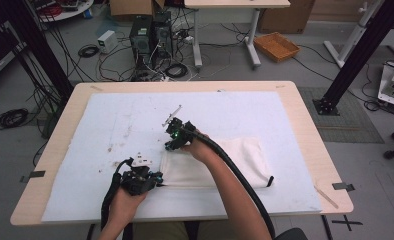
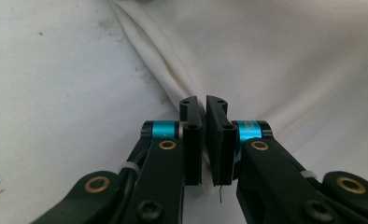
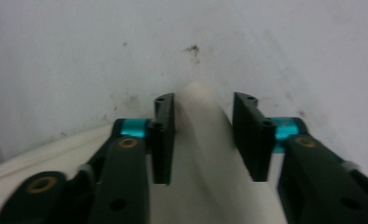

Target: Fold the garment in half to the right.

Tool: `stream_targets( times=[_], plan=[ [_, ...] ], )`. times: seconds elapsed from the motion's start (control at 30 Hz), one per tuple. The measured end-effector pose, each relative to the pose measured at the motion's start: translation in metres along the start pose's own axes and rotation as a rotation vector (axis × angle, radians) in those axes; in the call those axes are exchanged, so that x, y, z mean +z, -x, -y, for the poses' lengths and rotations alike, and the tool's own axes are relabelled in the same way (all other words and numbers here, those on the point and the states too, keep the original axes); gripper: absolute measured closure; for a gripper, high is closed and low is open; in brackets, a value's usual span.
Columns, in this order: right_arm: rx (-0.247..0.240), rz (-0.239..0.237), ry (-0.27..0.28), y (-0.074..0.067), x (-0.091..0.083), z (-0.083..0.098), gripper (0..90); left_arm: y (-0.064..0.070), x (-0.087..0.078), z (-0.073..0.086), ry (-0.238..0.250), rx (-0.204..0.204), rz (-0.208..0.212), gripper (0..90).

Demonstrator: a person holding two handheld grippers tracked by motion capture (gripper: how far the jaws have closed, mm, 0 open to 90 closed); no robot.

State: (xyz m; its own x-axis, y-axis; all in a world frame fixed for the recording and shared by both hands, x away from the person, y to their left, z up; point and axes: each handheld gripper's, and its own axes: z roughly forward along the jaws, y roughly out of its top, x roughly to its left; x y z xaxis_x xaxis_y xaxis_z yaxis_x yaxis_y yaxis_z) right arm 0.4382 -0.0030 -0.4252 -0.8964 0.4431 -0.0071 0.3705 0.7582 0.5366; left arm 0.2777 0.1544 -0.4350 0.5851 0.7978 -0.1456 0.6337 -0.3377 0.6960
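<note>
- L gripper (image 1: 157, 176) sits at the near-left corner of the folded white cloth (image 1: 235, 165), low on the table; jaws pressed together, pinching the cloth's edge.
- Left gripper view: L gripper (image 2: 204, 109) has a cloth (image 2: 266, 56) fold running straight into the slit between its jaws; cloth fans out up and to the right from there, w/ a crease running up-left.
- R gripper (image 1: 169, 146) is at the cloth's far-left corner, just beyond the L one, tilted down onto the cloth.
- Right gripper view: R gripper (image 3: 203, 109) jaws part-spread, a raised ridge of cloth (image 3: 205, 154) between them; pads not visibly pressing it, gaps show each side. Picture is blurred.
- High view gives the layout the gripper views lack: cloth lies folded, roughly rectangular, right of centre on the white mat (image 1: 110, 130), a dark tab at its near-right corner. Gripper views give the jaw detail that the high view hides under the hands.
- Around: mat has brown stains left of the cloth; table (image 1: 305, 115) edge bare wood; tape bits on its left and right edges.
- Beyond the table: computer towers (image 1: 150, 32), cable tangle on floor, orange tray (image 1: 276, 46).
- R forearm and cable cross over the cloth's near-middle part, covering some of it.
</note>
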Motion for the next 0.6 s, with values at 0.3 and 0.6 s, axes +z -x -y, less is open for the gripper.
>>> stream_targets(
  times=[0.3, 0.6],
  plan=[
    [-0.059, -0.024, 0.028, 0.002, -0.029, 0.002, 85.2, 0.013, -0.010, -0.016, 0.026, 0.035, 0.080, 85.5],
    [-0.053, 0.035, 0.073, 0.020, -0.077, 0.023, 85.2, 0.038, -0.004, -0.060, 0.047, 0.072, 0.173, 85.6]
  ],
)
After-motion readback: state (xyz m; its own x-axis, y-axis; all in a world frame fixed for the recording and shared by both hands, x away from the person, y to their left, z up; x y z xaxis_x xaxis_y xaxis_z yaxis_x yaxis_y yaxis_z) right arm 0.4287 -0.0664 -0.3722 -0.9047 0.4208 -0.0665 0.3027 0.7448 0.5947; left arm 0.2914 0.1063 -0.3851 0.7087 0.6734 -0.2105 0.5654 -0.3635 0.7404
